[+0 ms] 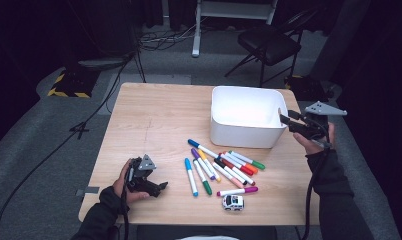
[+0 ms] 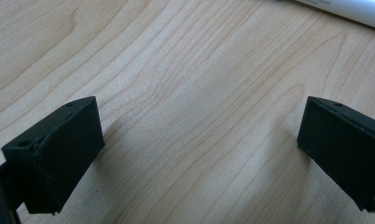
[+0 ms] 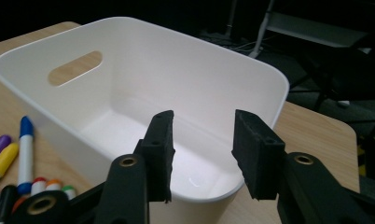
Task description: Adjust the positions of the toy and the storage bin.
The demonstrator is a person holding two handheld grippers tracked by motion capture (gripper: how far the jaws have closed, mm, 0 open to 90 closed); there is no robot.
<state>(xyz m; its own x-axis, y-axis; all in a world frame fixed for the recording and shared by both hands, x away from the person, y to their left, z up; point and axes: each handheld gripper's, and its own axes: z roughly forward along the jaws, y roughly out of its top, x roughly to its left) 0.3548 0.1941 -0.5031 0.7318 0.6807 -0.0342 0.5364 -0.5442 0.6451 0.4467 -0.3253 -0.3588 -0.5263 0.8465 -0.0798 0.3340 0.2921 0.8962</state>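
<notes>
Beside the bin's (image 1: 246, 122) right wall the right gripper (image 1: 285, 120) hangs level, jaws a little apart with nothing between them, pointing across the rim; the bin, seen from the right gripper view (image 3: 143, 88), looks empty, a handle slot in its far wall. Left of the bin and nearer the person, the left gripper (image 1: 161, 186) rests on the table (image 1: 154, 115), jaws wide apart over bare wood; between it and the bin lie the markers (image 1: 221, 167) in a loose heap, a toy car (image 1: 233, 202) just nearer the person.

Risk, as I judge it: a jaw could knock the light bin's rim and slide it; round markers may roll when one is pinched from the heap, or two come up together.

Marker caps overlap, so their count is unclear; the bin's near floor is hidden behind its wall.
</notes>
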